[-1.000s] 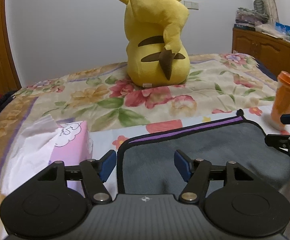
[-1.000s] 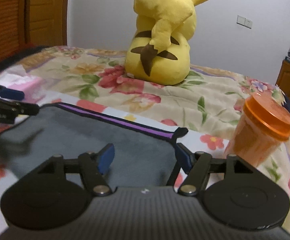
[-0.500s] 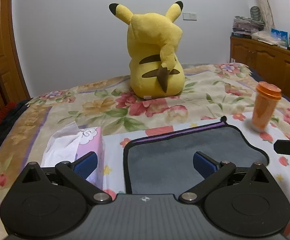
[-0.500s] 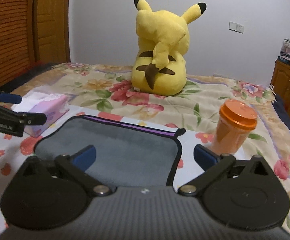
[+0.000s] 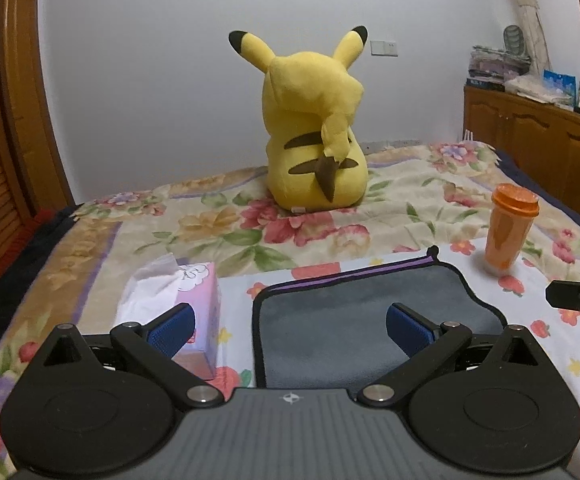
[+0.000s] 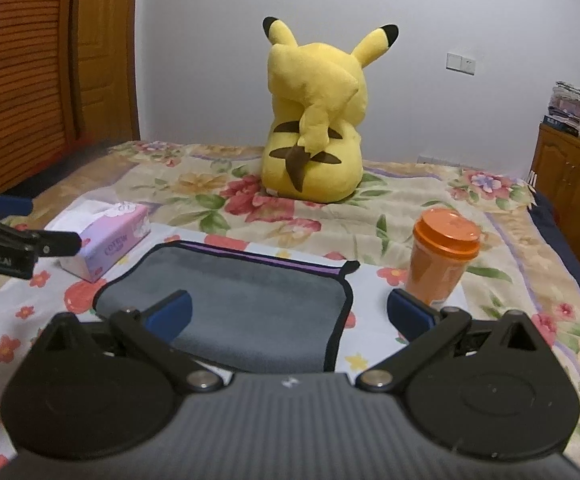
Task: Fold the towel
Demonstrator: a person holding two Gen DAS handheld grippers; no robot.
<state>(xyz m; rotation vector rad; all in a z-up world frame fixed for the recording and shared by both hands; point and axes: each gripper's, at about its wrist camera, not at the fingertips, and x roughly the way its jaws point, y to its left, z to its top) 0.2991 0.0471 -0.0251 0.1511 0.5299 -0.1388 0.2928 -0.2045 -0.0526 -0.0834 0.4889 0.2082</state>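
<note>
The left gripper (image 5: 290, 330) hangs level with its jaws spread wide (nothing between them). The right gripper (image 6: 288, 313) matches it, also gaping and empty.

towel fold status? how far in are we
Done: the towel lies flat on the bed, apparently doubled over once, purple trim along its far edge. In hand: nothing; the left gripper and right gripper are both open and above it, gripping no cloth. Left: possibly another fold; I can't tell whether one is planned.
</note>
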